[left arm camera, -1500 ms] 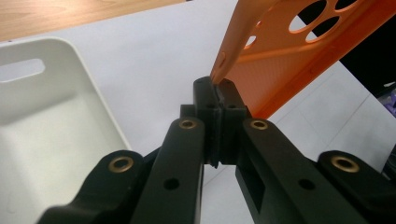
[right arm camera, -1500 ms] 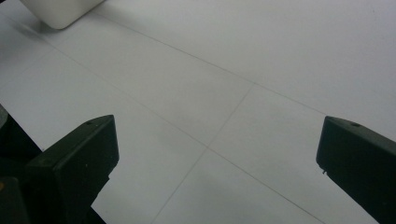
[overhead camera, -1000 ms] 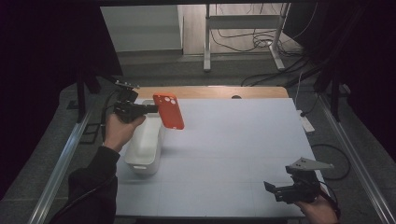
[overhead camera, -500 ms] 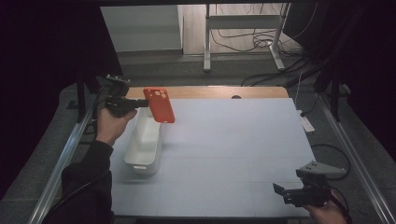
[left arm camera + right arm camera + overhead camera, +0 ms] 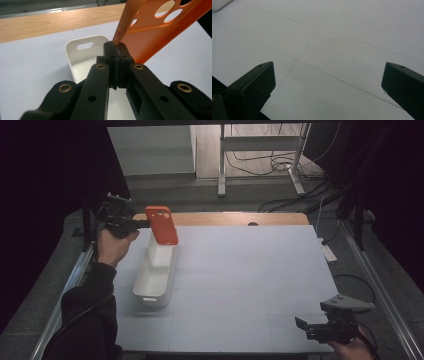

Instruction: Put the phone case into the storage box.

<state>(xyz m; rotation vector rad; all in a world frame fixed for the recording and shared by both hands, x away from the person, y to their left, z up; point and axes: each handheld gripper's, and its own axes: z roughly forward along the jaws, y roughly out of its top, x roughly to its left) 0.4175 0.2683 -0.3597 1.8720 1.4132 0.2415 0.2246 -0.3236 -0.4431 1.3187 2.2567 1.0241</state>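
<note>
An orange phone case (image 5: 162, 225) hangs upright above the far end of a long white tray (image 5: 155, 270). My left gripper (image 5: 141, 224) is shut on the case's edge, and in the left gripper view the jaws pinch the case (image 5: 155, 32) over the tray's handle end (image 5: 85, 50). My right gripper (image 5: 301, 325) is at the table's near right corner, open, with nothing between its jaws (image 5: 329, 82).
The white table sheet (image 5: 250, 270) spreads between the two grippers. A wooden strip (image 5: 235, 218) runs along the table's far edge. Metal rails flank the table on both sides, and cables lie on the floor beyond.
The left gripper has carried the orange case leftward and toward the far end of the tray. The right gripper has drawn back toward the near right corner.
</note>
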